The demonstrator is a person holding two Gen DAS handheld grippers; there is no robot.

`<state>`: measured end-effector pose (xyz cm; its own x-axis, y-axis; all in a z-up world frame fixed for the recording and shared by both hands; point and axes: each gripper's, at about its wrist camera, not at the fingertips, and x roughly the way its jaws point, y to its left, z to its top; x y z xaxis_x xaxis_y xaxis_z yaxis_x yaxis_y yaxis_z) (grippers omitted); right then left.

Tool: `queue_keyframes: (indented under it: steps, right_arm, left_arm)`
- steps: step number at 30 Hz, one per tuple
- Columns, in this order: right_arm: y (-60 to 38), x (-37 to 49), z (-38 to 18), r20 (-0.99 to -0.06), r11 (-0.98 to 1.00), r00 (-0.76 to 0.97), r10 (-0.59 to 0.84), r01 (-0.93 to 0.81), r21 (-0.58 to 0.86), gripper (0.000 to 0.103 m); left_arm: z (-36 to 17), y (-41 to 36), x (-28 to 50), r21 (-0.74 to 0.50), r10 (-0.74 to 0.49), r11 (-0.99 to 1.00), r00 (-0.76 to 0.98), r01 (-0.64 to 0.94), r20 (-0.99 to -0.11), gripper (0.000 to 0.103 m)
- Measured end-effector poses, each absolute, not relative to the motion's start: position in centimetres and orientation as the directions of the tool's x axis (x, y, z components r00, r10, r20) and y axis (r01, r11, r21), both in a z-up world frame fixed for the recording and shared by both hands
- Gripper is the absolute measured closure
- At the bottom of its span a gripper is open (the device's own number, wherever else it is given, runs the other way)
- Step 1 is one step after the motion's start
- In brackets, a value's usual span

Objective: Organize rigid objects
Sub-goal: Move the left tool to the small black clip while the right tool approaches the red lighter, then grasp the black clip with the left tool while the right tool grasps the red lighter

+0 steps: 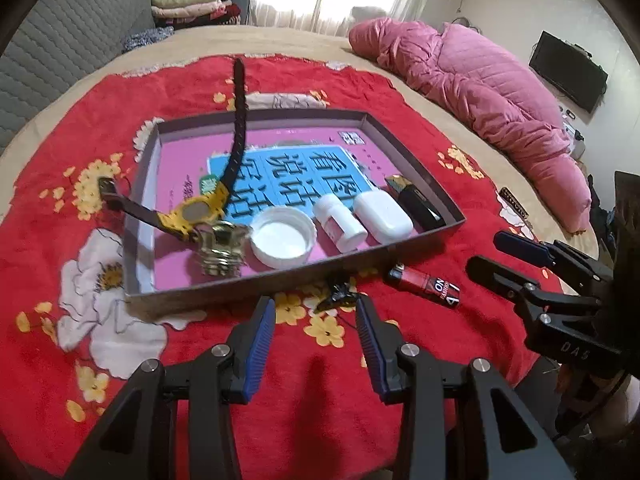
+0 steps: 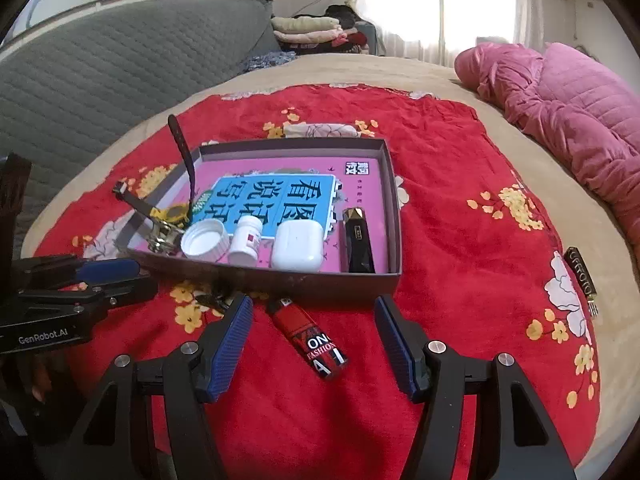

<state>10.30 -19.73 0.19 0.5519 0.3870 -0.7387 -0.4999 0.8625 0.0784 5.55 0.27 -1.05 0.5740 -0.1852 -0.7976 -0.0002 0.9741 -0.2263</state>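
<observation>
Fuzzy red blanket (image 2: pixel 440 184), rectangular cardboard tray (image 2: pixel 394 216)

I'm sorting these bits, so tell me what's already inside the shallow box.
In the box: yellow watch, metal piece, white cap, pill bottle, white case, black lighter. They partly cover its printed floor.

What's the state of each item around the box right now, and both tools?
Box: lidless, upright.
Watch: unbuckled, draped over the box's wall.
White cap: in the box, hollow side up.
Pill bottle: in the box, capped.
Earbud case: in the box, closed.
Red lighter: lying outside the box.
Left tool: open, empty.
Right tool: open, straddling the lighter.
</observation>
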Motion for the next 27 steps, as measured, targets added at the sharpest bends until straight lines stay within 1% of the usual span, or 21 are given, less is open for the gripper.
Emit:
queue_keyframes:
  steps: [10, 19, 27]
  right_arm:
    - [-19.9, 10.9, -2.1, -0.774, 0.859, 0.510, 0.375, -0.505, 0.084, 0.038]
    - [-19.6, 11.6, -3.9, -0.798, 0.849, 0.472, 0.374, -0.521, 0.090, 0.038]
    - [-18.0, 12.0, -5.6, -0.803, 0.810, 0.479, 0.355, -0.586, 0.010, 0.038]
  left_arm:
    - [-2.8, -0.8, 7.3, -0.281, -0.223, 0.959, 0.516, -0.036, -0.827, 0.062]
    - [-4.8, -1.2, 9.1, -0.301, -0.238, 0.952, 0.468, -0.064, -0.851, 0.062]
    - [-5.8, -1.4, 9.9, -0.309, -0.241, 0.948, 0.451, -0.082, -0.859, 0.062]
